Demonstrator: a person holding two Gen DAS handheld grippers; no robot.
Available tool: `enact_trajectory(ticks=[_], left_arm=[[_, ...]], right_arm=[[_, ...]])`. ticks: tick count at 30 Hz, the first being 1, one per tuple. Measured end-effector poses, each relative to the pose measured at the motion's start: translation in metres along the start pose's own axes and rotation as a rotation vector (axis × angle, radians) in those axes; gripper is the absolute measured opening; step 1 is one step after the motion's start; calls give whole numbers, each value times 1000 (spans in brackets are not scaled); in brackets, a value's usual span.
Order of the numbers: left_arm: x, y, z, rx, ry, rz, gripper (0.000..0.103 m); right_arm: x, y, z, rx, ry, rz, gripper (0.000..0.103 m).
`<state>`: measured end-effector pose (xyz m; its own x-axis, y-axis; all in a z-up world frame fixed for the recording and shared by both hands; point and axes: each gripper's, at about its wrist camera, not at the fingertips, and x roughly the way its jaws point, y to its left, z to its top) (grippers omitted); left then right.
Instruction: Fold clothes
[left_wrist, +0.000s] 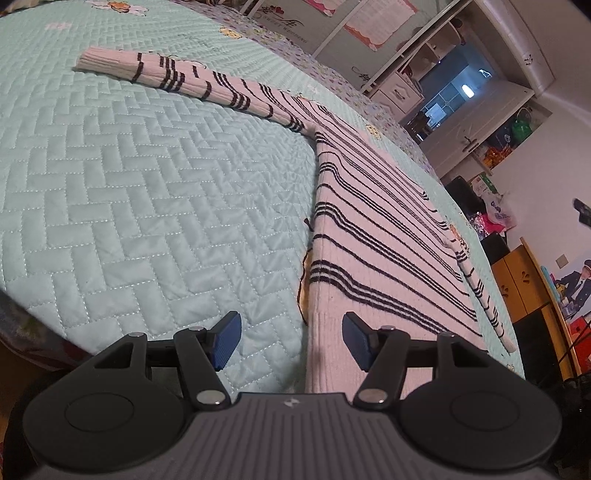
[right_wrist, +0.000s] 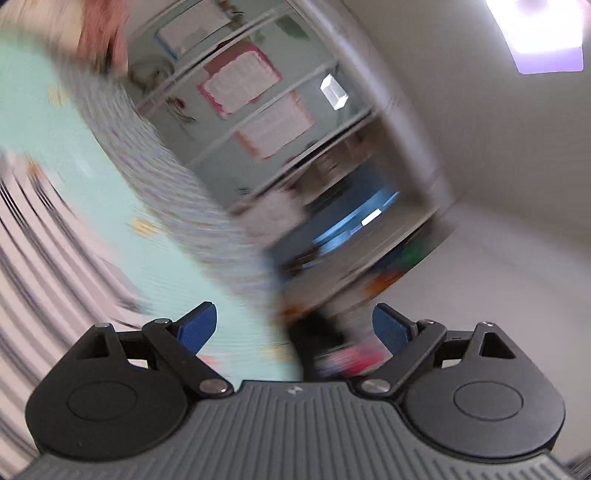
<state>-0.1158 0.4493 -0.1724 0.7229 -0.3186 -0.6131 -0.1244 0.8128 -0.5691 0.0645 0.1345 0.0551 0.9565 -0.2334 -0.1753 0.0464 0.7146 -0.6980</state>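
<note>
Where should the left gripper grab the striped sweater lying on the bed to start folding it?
Probably the near hem corner of the striped sweater, just ahead of the open left gripper. The sweater lies flat on the quilted bedspread with its side edge running straight away, so come in low from the bedspread side and slide one finger under that edge. The long sleeve stretches away, farther off.

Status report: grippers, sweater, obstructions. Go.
Left gripper open, over sweater hem corner. Right gripper open, empty, view blurred. Sweater flat on quilt, sleeves spread, unfolded. Nothing in the way.
</note>
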Motion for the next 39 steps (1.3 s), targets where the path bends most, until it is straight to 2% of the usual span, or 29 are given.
enact_trajectory(ticks=[2, 8, 10, 12, 14, 16, 18, 20, 22, 25, 28, 31, 35, 39], left_arm=[[0, -1, 2, 0, 3, 0, 64], [-11, -18, 18, -8, 42, -51, 64], [-23, -30, 28, 5, 29, -72, 66], [-37, -41, 38, 23, 13, -62, 73], [-46, -45, 45, 20, -3, -17, 77], [-55, -49, 52, 14, -18, 30, 77], [-55, -41, 58, -40, -17, 53, 77], [-53, -29, 64, -94, -34, 63, 77], [-50, -16, 71, -144, -65, 72, 77], [-44, 7, 86, -276, -149, 70, 77], [-31, 29, 103, -413, -253, 68, 77], [-12, 51, 120, -515, -308, 67, 77], [6, 81, 141, -602, -375, 83, 77], [21, 108, 163, -648, -434, 115, 77]], right_arm=[[-14, 2, 11, 226, 40, 213, 92], [-56, 16, 51, 1024, 107, 1127, 92], [-74, 15, 64, 1164, 123, 1349, 92], [-94, 6, 82, 1194, 55, 1479, 92], [-109, -6, 96, 1165, -25, 1501, 92], [-117, -9, 103, 1114, -36, 1445, 93], [-130, 4, 104, 992, -21, 1368, 99], [-127, 27, 101, 828, -10, 1247, 100], [-133, 58, 98, 698, 21, 1163, 100], [-102, 97, 80, 688, 150, 1178, 100], [-83, 129, 71, 652, 191, 1154, 100], [-91, 153, 76, 517, 121, 1106, 100], [-59, 174, 92, 575, 114, 1161, 100], [-22, 200, 88, 686, 180, 1205, 100]])
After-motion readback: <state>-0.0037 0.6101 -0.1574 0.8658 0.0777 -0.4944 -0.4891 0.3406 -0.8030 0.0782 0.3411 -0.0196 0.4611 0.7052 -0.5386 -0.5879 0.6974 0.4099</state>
